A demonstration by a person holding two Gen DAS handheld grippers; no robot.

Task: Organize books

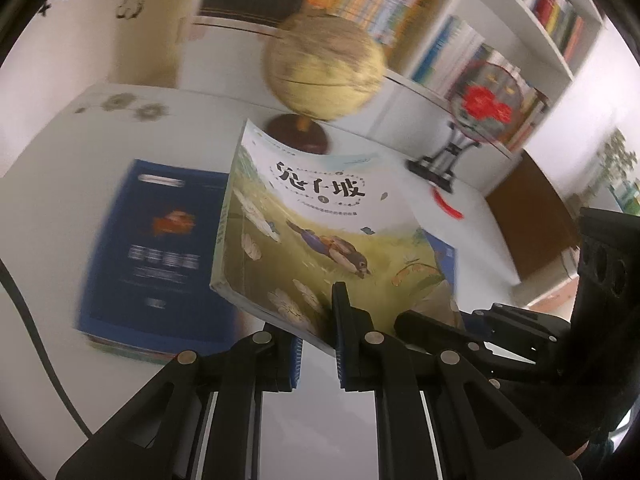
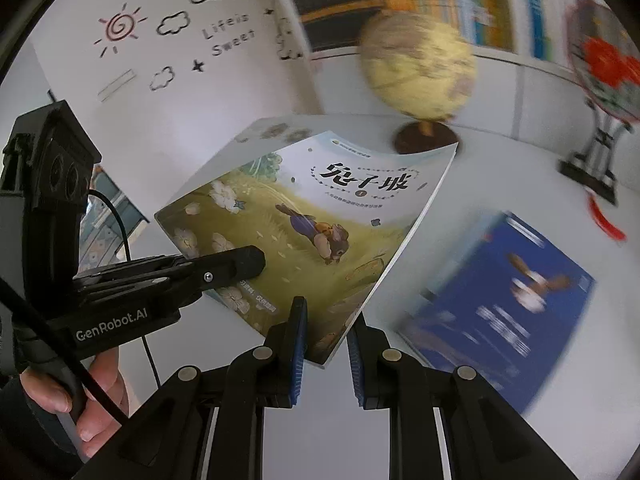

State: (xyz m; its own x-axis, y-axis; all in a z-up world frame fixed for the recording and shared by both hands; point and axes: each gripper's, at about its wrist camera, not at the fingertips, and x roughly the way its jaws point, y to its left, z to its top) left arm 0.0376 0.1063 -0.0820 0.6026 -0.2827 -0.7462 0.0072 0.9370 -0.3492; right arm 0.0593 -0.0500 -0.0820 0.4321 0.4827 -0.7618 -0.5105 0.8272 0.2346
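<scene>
- The white table (image 1: 60, 208) fills the middle of both views, and the rabbit-cover book (image 1: 320, 232) hangs above it, centre frame, tilted with its far edge up. Nothing props it but the two clamps at its near edge, so I'd say a slip at either one drops it flat onto the table.
- The blue book (image 1: 160, 240) lies on top of a small pile at centre left of the left wrist view. If the carried book is meant for that pile, a skewed landing could shove the blue one askew.
- The globe (image 1: 324, 68) stands on its dark base just behind the lifted book's far edge, upper centre. A swing forward could clip it and tip it.
- The round fan on a stand (image 1: 480, 100) sits at upper right, close to the table's edge; I judge it light enough to topple if brushed.
- The left gripper (image 1: 316, 344) is clamped tight on the book's near edge, bottom centre. The cover bows between the grips, so a pull apart could crease or tear it.
- The right gripper (image 2: 326, 344) is pinched on the lower right corner; such a small bite could let the pages slide out.
</scene>
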